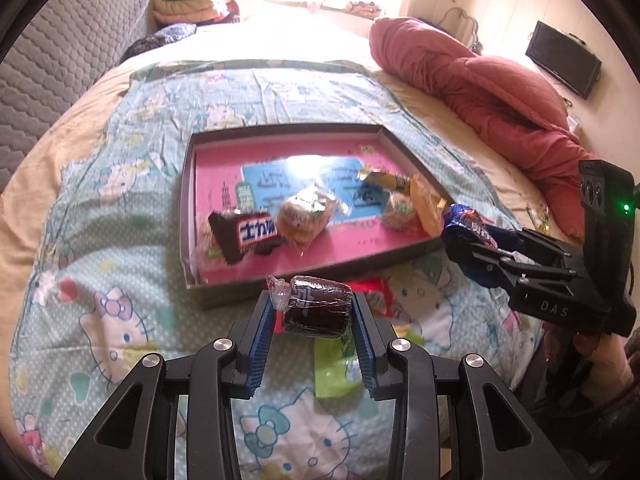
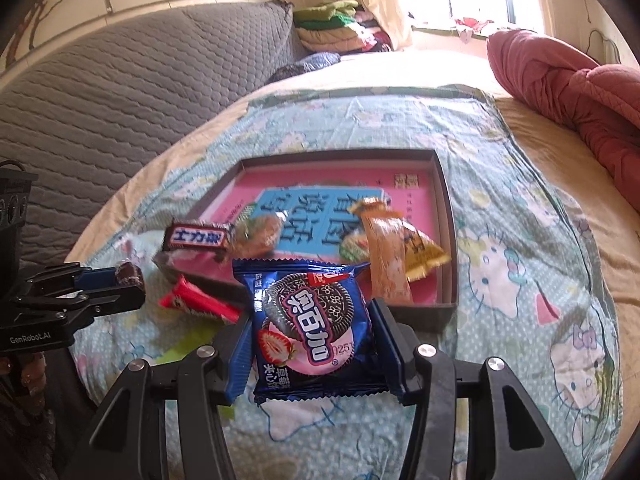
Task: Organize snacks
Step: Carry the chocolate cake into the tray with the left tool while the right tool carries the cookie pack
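the left gripper (image 1: 312, 312) has its blue-padded fingers (image 1: 262, 330) closed on a small dark chocolate cake in clear wrap (image 1: 318, 308), held above the bed just short of the near wall of the shallow cardboard tray (image 1: 312, 272). the right gripper (image 2: 312, 332) has its fingers (image 2: 386, 338) clamped on the sides of a blue sandwich-cookie packet (image 2: 310, 326), upright and facing the camera, also in front of the tray's near edge. below and between the two grippers, a red wrapper (image 2: 198, 300) and a green wrapper (image 1: 332, 368) lie on the cartoon-cat bedsheet (image 1: 120, 320). inside the tray, on its pink lining, sit a brown chocolate bar (image 1: 250, 236) at the near left corner, a round pastry in clear wrap (image 1: 304, 216) beside it, and an orange packet (image 2: 386, 256) and a yellow packet (image 2: 424, 252) overlapping at the right. a red quilt (image 1: 500, 92) is bunched at the far right of the bed, and a grey quilted headboard (image 2: 140, 92) runs along the left.
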### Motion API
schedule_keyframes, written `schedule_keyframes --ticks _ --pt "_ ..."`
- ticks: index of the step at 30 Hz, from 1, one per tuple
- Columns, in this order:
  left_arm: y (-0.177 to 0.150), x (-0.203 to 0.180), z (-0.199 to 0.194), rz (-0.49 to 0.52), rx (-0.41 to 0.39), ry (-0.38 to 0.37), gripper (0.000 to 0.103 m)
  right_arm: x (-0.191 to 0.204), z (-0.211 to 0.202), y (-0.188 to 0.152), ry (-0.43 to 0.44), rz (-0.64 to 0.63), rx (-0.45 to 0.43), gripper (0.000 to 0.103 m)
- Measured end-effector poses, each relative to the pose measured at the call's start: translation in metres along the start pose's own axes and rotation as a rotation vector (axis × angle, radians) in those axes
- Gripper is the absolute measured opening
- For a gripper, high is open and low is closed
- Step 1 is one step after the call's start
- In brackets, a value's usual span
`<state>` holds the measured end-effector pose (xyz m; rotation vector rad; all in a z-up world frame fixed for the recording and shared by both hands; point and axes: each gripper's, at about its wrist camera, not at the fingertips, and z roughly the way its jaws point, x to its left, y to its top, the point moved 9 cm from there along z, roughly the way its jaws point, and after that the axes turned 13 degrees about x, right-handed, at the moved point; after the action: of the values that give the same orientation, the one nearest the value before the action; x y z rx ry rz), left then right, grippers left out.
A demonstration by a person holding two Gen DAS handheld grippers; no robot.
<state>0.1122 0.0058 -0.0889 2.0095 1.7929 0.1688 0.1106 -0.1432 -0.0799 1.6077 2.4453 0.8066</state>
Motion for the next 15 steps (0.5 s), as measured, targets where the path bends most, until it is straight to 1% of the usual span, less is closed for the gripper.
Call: schedule_keyframes --ticks 5,10,15 --pt "0.011 0.001 0.001 -0.023 -0.02 -0.003 0.039 0.007 -0.001 0.008 0.015 -0.018 -0.025 0.054" --pt "0.022 0.003 -0.001 -0.037 -0.046 0.017 0.039 0.013 -0.001 0.012 0.025 -0.036 -0.036 0.054" --pt "0.031 0.002 0.002 -0.042 -0.06 0.021 0.039 0.011 -0.002 0.018 0.028 -0.029 -0.052 0.054"
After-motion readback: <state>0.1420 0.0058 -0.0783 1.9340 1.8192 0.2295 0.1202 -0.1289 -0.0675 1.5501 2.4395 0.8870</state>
